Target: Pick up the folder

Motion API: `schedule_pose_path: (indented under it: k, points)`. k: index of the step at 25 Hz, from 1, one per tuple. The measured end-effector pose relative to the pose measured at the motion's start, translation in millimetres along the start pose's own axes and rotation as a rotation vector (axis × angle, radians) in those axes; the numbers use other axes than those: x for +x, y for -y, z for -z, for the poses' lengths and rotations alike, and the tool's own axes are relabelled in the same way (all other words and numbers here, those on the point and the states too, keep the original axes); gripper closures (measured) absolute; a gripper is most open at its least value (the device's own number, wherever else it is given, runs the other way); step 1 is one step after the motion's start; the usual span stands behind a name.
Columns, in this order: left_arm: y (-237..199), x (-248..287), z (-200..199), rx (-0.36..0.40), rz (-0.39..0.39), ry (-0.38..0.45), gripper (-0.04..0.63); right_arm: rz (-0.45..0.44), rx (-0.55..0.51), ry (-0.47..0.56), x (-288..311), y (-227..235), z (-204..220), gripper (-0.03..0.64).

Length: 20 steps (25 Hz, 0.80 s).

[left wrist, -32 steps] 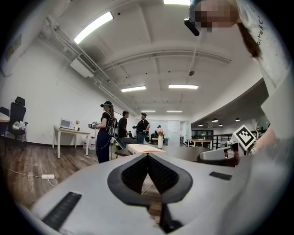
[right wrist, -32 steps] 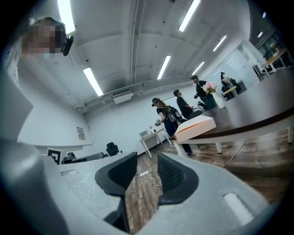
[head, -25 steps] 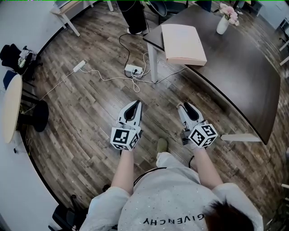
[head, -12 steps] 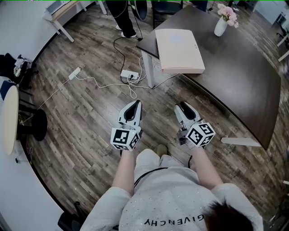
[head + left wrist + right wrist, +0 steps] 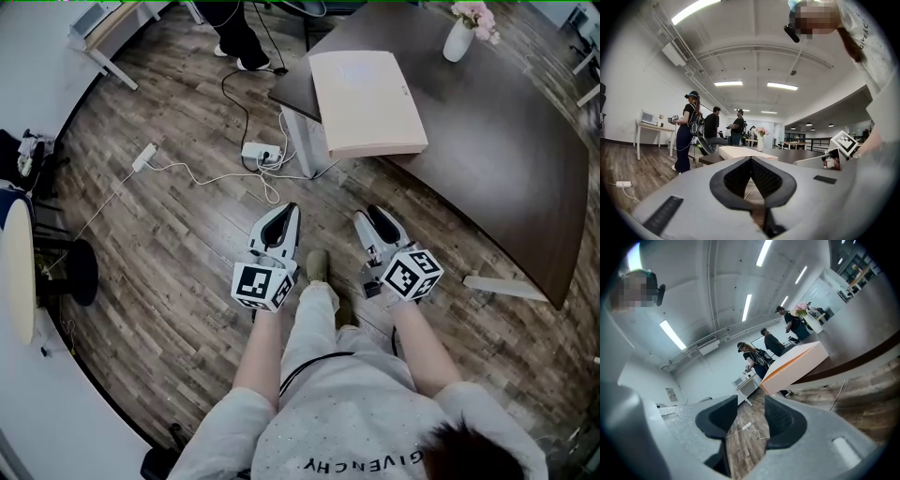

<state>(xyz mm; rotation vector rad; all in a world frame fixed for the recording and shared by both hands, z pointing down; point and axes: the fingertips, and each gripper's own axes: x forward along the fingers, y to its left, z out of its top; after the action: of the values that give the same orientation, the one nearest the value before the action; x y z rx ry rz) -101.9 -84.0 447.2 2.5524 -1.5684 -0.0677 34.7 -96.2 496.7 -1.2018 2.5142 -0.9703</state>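
Observation:
The folder (image 5: 366, 101) is thick and pinkish-cream and lies flat on the near corner of a dark table (image 5: 497, 141). It also shows ahead in the left gripper view (image 5: 747, 152) and in the right gripper view (image 5: 794, 366). Both grippers are held level over the wooden floor, a good way short of the table. My left gripper (image 5: 287, 212) has its jaw tips together and holds nothing (image 5: 751, 160). My right gripper (image 5: 371, 216) has its jaws apart and opening, and only the floor shows between them (image 5: 751, 404).
A white vase with pink flowers (image 5: 459, 42) stands further back on the table. A white table leg (image 5: 302, 141), a power strip (image 5: 258, 150) and loose cables lie on the floor ahead. People (image 5: 686, 131) stand behind the table. At the left are a round table (image 5: 17, 272) and a stool (image 5: 75, 272).
The person has stepped forward. The table and folder have come nearer and lower in the head view, and both grippers have moved toward them with nothing in them.

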Motion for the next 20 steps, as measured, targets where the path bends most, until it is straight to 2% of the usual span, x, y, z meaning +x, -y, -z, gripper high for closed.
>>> schedule_pose_path:
  k: [7, 20]
  points:
    - [-28, 51, 6, -0.008, 0.045, -0.011, 0.597, 0.027, 0.081, 0.014, 52, 23, -8, 0.430]
    - [-65, 117, 29, -0.026, 0.114, -0.058, 0.598, 0.071, 0.308, 0.091, 117, 65, -18, 0.323]
